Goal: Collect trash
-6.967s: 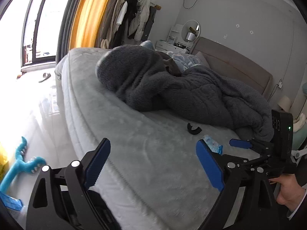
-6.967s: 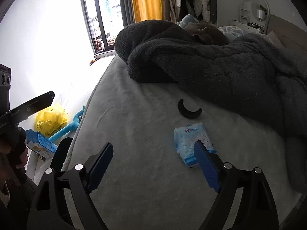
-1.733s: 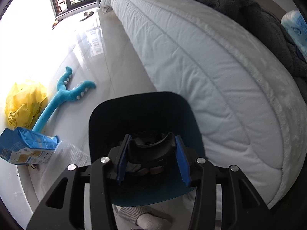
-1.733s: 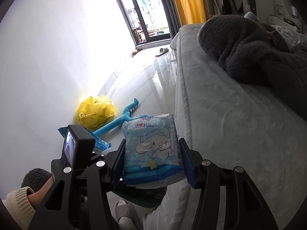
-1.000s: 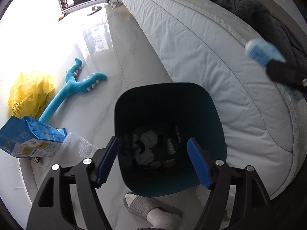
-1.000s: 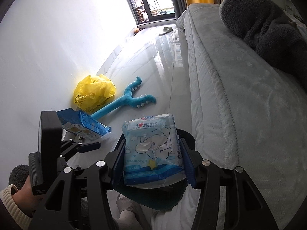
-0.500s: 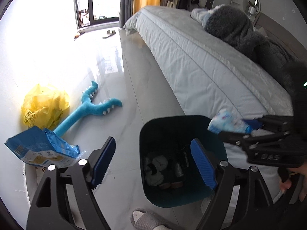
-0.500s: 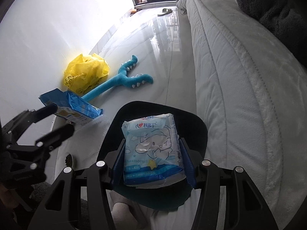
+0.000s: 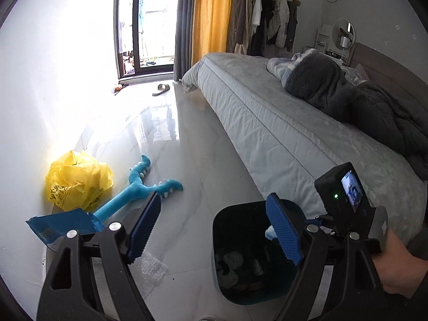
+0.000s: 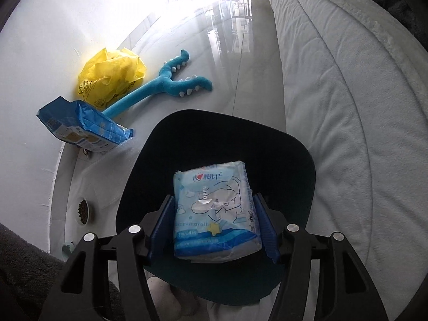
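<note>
Right gripper opening over the dark rounded bin, soft blue tissue pack between its ribbed pads. Left gripper wide apart, empty, near the bin's left.

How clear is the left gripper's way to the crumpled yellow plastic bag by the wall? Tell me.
Probably clear. The left gripper is open and empty, and only bare floor and the blue plush toy lie toward the yellow bag.
</note>
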Motion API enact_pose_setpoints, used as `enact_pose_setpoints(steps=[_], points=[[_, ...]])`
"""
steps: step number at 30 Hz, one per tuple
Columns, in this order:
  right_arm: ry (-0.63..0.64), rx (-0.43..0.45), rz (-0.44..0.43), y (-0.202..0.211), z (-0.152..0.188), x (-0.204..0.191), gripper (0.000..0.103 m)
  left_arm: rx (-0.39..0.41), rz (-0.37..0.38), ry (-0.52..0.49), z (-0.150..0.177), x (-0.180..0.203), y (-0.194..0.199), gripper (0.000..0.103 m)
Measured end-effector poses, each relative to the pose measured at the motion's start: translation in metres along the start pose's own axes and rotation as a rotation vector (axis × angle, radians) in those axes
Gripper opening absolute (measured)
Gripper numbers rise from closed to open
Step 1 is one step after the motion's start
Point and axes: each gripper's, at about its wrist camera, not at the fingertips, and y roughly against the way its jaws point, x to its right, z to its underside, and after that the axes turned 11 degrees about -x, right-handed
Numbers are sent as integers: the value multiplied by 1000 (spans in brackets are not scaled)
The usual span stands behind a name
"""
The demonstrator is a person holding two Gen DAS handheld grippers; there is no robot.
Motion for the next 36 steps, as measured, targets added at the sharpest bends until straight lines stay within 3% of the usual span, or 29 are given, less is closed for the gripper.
enact_pose_setpoints(steps=[3,12,15,20,25,36], points=[[0,8,11,-2,0,1,72,19,8,19,-4,-4,8,83],[20,95,9,23,16,16,75,60,19,13,-15,9,28,83],[7,174,-25,49,24,22,76,76,13,-6,-16,21,36,83],[10,290,19,95,45,29,82,82,-6,22,-6,38,50,85],[-12,406,57,150,76,44,87,101,18,12,-4,63,64,94],[-198,620,137,260,186,119,97,166,62,-26,10,115,100,100]])
